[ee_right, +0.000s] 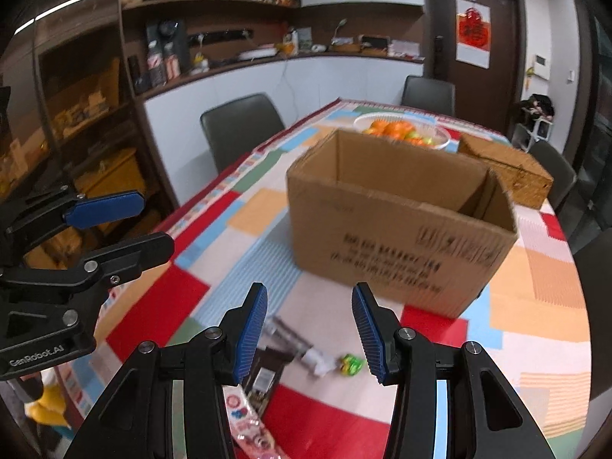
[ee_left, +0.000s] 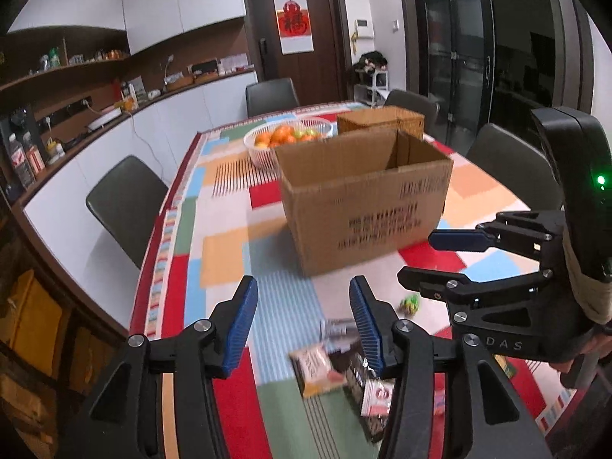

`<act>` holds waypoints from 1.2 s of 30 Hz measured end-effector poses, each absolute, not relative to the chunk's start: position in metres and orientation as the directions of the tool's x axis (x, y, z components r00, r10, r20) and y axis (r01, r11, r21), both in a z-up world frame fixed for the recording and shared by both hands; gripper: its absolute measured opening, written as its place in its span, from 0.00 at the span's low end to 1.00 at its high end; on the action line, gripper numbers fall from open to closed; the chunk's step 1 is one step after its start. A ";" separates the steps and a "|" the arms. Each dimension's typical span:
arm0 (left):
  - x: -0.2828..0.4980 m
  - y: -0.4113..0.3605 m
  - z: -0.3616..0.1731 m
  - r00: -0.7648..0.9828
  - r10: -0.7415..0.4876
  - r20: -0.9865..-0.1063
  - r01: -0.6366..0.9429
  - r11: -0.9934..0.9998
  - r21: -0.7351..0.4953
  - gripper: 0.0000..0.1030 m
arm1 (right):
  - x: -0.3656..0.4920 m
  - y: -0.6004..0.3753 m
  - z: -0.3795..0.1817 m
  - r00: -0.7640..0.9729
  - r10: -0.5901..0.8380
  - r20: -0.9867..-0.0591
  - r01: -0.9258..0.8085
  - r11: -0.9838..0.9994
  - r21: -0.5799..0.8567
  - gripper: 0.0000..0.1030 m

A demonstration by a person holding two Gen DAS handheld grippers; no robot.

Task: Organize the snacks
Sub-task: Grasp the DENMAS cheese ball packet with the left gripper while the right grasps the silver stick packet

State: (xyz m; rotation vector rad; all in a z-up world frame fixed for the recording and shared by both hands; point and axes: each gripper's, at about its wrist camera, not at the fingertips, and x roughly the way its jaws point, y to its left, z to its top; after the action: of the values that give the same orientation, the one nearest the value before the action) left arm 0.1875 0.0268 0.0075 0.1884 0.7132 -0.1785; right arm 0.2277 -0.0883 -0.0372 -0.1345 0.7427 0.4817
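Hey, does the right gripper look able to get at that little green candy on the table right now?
Probably yes: the right gripper is open and empty, and the green candy lies uncovered on the tablecloth just below it.

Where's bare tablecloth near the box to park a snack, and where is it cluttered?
Bare cloth lies left of the cardboard box, toward the table's left edge, and between the box and the snack packets. It is crowded at the near edge by those packets and a small green candy, and behind the box by the fruit basket.

"DAS" on right gripper (ee_left: 440, 264), "GenRobot.AI" on left gripper (ee_right: 153, 225).
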 end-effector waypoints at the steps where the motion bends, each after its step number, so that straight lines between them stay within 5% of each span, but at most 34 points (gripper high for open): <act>1: 0.187 0.028 0.003 0.735 -0.098 -0.671 0.226 0.968 0.107 0.48 | 0.227 -0.085 -0.043 0.620 0.372 -0.691 -0.476 0.878 0.045 0.46; 20: 0.204 0.046 -0.090 0.542 -0.176 -0.822 0.211 0.975 -0.069 0.48 | 0.248 -0.057 -0.122 0.455 0.303 -0.838 -0.567 0.824 -0.009 0.46; 36: 0.233 0.052 -0.126 0.480 -0.187 -0.857 0.167 0.979 -0.120 0.46 | 0.283 -0.042 -0.157 0.391 0.285 -0.875 -0.581 0.814 0.005 0.46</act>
State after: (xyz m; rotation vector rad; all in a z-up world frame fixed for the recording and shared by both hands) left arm 0.2333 0.0517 -0.1261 -0.0210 1.0485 -0.2158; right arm 0.2829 -0.0421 -0.1566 -0.3256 1.0316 0.5626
